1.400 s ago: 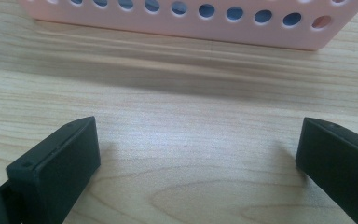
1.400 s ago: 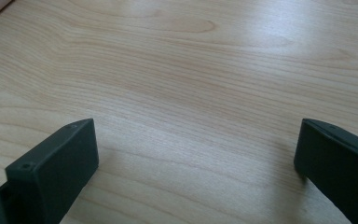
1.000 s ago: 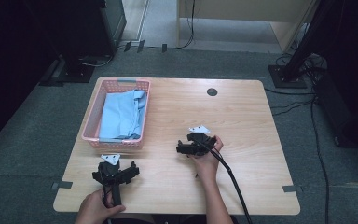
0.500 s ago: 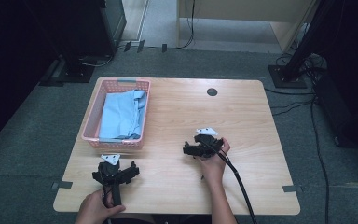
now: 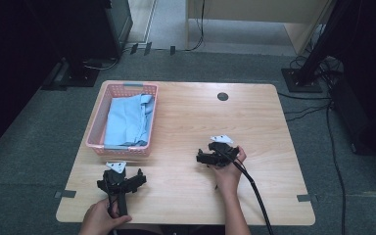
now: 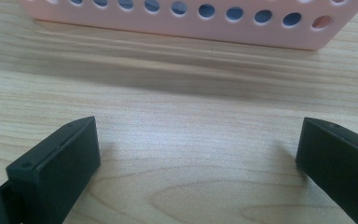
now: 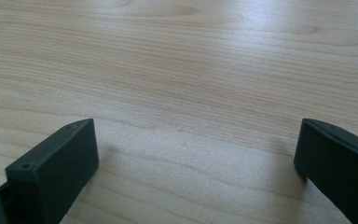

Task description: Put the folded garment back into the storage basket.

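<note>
Jaws of both grippers spread wide over bare table (image 5: 186, 122), grasping nothing: left gripper (image 5: 121, 180) just short of pink basket (image 5: 94, 125), right gripper (image 5: 216, 155) mid-table. Blue cloth (image 5: 126, 120) folded inside basket. Judged: either finished or unstarted; no telling which.

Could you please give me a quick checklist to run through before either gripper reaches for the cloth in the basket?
1. Left gripper open with nothing between its fingers: ok.
2. Right gripper open and holding nothing: ok.
3. Blue cloth lies inside the pink basket, reachable from above: ok.
4. Left gripper faces the basket's near wall, bare table between them: ok.
5. Right gripper aimed at the basket: not ok; it faces bare wood.
6. Whether anything lies under the cloth: cannot tell.
</note>
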`<move>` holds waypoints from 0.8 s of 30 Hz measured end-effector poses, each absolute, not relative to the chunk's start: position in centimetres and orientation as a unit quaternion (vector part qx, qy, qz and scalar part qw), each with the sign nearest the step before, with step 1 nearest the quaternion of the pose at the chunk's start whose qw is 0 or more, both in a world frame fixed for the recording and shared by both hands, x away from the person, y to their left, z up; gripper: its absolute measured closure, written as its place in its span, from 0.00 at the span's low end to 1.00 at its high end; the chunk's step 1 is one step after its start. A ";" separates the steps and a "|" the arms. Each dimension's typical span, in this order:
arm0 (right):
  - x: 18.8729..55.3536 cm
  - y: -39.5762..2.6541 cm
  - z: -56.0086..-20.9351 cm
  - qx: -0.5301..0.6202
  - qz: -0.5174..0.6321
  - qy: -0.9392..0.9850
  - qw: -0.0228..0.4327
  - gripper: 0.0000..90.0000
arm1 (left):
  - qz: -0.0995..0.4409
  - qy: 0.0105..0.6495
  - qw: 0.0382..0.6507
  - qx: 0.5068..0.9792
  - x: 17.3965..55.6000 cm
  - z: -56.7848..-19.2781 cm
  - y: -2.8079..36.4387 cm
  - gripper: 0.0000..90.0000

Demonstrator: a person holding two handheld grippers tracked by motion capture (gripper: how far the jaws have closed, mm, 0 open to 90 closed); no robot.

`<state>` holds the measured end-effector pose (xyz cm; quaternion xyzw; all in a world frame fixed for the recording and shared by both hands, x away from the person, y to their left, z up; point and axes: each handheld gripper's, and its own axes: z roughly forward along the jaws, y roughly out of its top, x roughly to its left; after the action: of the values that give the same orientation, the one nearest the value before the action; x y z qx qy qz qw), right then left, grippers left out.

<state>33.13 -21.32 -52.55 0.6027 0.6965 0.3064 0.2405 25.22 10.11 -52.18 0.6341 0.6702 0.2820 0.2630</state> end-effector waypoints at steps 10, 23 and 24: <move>32.9 -22.0 -52.6 0.606 0.304 0.694 0.244 0.00 | 0.282 0.670 0.263 0.634 25.2 -52.2 10.1 0.00; 32.2 -23.7 -52.6 0.619 0.300 0.682 0.248 0.00 | 0.282 0.670 0.263 0.634 25.2 -52.2 10.1 0.00; 32.1 -23.9 -52.6 0.620 0.300 0.681 0.248 0.00 | 0.282 0.670 0.263 0.634 25.2 -52.2 10.1 0.00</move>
<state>32.14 -23.86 -52.59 0.6199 0.6814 0.3001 0.2477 25.22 10.11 -52.18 0.6341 0.6702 0.2820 0.2630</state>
